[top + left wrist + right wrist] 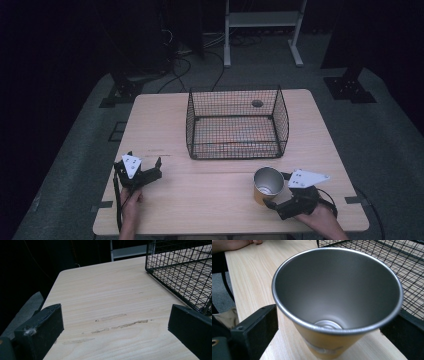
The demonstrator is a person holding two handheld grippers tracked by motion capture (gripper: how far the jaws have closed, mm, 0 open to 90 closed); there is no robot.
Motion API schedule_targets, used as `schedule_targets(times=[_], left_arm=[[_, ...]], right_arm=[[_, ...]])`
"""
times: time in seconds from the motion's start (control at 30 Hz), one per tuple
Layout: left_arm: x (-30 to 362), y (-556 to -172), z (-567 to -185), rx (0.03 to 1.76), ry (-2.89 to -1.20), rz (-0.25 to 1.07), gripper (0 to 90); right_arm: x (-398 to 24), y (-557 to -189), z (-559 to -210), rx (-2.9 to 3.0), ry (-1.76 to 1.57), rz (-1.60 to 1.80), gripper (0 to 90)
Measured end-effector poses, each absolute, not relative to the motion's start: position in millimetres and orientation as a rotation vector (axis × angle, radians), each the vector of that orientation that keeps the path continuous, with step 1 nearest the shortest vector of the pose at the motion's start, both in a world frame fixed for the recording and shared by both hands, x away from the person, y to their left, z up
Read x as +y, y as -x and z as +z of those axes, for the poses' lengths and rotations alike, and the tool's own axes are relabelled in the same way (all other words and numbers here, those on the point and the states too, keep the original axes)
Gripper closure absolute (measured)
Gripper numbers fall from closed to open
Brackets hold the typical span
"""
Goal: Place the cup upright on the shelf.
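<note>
A dark room surrounds the pale wooden desk [210,195]. A black wire basket [237,124] stands on its far half. In front of the basket, toward its right corner, stands a metal cup [267,184] with a yellow outside. The right tongs [278,191] sit around the cup; whether they clench it I cannot tell. The left tongs [145,164], released and empty, are before the basket's left corner.

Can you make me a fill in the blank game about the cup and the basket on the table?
1. The cup stands between the jaws of the ____ tool.
2. Inside, the cup is ____.
3. The black wire basket sits on the wooden ____.
4. The left tool has its jaws ____.

Missing words: right; empty; table; open
</note>
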State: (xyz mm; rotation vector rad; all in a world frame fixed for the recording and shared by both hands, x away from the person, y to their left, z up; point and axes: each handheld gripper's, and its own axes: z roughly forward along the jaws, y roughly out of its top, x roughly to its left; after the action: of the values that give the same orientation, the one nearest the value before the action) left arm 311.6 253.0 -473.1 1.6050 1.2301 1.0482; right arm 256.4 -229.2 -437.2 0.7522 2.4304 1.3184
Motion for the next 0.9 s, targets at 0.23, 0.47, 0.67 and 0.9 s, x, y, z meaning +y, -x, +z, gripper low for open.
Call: schedule_targets(times=[0.23, 0.47, 0.67, 0.9], left_arm=[[253.0, -311.6, -473.2, 1.230, -1.605, 1.048, 0.0], [252.9, -311.6, -473.2, 1.229, -1.605, 1.048, 0.0], [253.0, -311.6, -473.1, 1.229, -1.605, 1.048, 0.0], [253.0, -311.5, -473.1, 1.229, -1.605, 1.048, 0.0]], right_arm=[[-222.1, -259.1, -439.4, 2.435, -0.747, 1.303, 1.4], [-217.4, -262.3, -440.4, 2.432, -0.740, 1.309, 1.4], [-213.7, -264.4, -441.3, 2.430, -0.737, 1.314, 1.4], [-214.4, -264.9, -440.7, 2.416, -0.740, 1.326, 5.5]])
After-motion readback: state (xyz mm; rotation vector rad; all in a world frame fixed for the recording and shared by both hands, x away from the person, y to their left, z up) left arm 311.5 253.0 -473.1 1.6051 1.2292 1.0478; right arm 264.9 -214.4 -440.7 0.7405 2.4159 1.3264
